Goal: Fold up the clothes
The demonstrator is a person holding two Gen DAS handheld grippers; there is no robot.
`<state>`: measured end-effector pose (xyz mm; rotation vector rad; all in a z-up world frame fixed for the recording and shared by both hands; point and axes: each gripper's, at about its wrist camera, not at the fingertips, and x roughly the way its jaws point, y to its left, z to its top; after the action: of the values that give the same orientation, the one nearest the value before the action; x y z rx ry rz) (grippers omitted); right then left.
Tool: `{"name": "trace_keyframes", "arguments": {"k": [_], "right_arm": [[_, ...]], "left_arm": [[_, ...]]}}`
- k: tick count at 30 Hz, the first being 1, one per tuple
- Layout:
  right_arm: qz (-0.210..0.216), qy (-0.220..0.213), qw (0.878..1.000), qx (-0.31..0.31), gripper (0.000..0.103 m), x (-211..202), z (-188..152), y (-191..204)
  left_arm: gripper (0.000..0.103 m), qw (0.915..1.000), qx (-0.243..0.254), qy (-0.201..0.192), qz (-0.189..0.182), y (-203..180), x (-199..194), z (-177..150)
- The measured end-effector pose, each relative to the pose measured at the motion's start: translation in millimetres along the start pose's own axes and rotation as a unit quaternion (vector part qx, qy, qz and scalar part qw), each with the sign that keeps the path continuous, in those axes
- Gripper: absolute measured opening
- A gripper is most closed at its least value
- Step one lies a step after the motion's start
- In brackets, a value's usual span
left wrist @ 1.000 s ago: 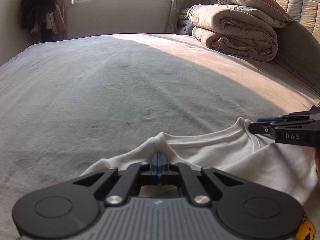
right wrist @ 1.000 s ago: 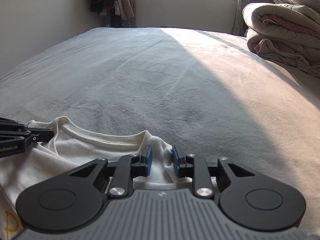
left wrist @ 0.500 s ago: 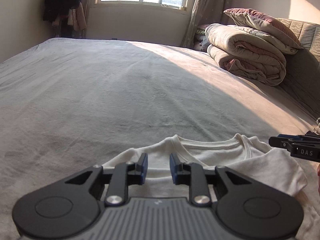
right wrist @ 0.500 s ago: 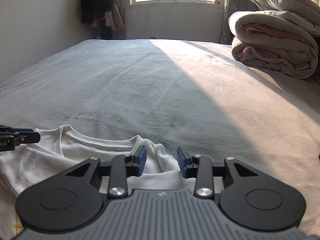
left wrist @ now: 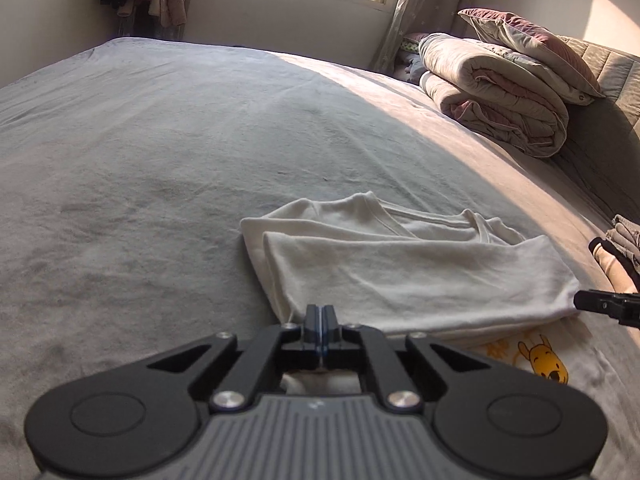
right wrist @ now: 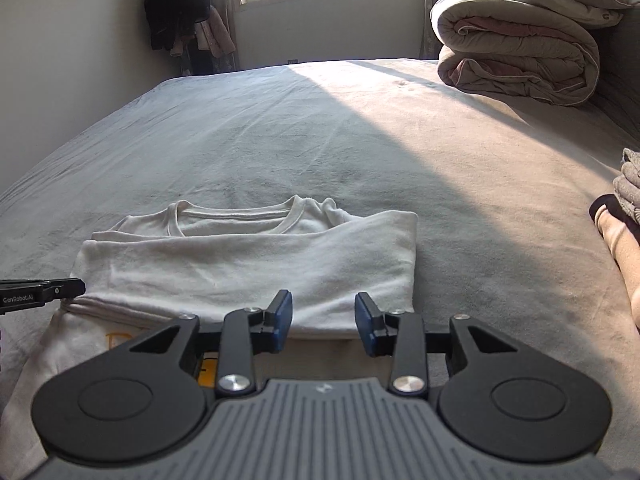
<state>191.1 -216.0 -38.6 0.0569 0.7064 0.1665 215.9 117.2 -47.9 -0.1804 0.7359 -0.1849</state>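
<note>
Both grippers have pulled back toward you since half a second ago, and the cream cotton T-shirt [right wrist: 248,264] now shows a doubled-over panel lying across its body below the collar, on the grey plush bedspread [right wrist: 320,140].

Left gripper [left wrist: 319,322]: blades pressed together at the shirt's near-left corner. I can't tell whether cloth is pinched between them. Right gripper [right wrist: 323,322]: blue pads [right wrist: 283,312] spread apart, nothing between them, just short of the shirt's near edge.

Handling: the shirt is light, limp knit with no stiffness, so it sags and creases wherever it's unsupported. It grips the plush rather than sliding. You'd do best pinching all the layers at a folded corner or hem edge, one gripper per corner, not mid-panel.

View differences: left wrist shows the yellow cartoon bear print [left wrist: 544,360] on the layer nearer you than the fold; right wrist catches only orange lettering there. Right wrist shows the collar square-on and the fold's straight right edge.
</note>
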Motion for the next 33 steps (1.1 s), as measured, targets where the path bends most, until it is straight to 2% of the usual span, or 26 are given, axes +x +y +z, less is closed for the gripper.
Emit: {"name": "trace_keyframes", "arguments": {"k": [2, 4, 6, 9, 13, 18, 25, 33], "right_arm": [[-0.001, 0.001, 1.000, -0.012, 0.039, -9.0, -0.5, 3.1], [0.002, 0.003, 1.000, -0.010, 0.039, -22.1, -0.8, 4.3], [0.002, 0.008, 1.000, -0.005, 0.039, -35.5, -1.3, 4.1], [0.000, 0.018, 1.000, 0.000, 0.051, -56.5, -2.7, 3.4], [-0.001, 0.028, 1.000, 0.001, 0.053, -89.0, -8.0, -1.0], [0.002, 0.043, 0.999, 0.024, 0.058, -122.7, -24.0, -11.2], [0.005, 0.080, 0.996, 0.049, 0.060, -156.0, -57.5, -20.5], [0.024, 0.138, 0.982, 0.124, 0.062, -173.7, -110.5, -45.3]], "left_arm": [[0.012, 0.9998, -0.010, 0.007, -0.012, -2.7, -13.9, 1.1], [0.030, 0.9997, -0.011, 0.015, -0.019, -5.8, -28.2, 0.9], [0.034, 0.9997, 0.005, 0.016, -0.018, -11.4, -46.8, -1.7], [0.044, 0.9994, 0.026, 0.016, -0.019, -20.8, -75.6, -5.3], [0.057, 0.9986, 0.037, 0.021, -0.031, -31.0, -113.8, -11.7], [0.060, 0.9965, 0.041, 0.032, -0.064, -40.3, -152.1, -32.8], [0.065, 0.9953, 0.058, 0.070, -0.033, -44.7, -179.6, -80.0], [0.062, 0.9880, -0.022, 0.141, -0.060, -9.8, -175.5, -137.8]]}}
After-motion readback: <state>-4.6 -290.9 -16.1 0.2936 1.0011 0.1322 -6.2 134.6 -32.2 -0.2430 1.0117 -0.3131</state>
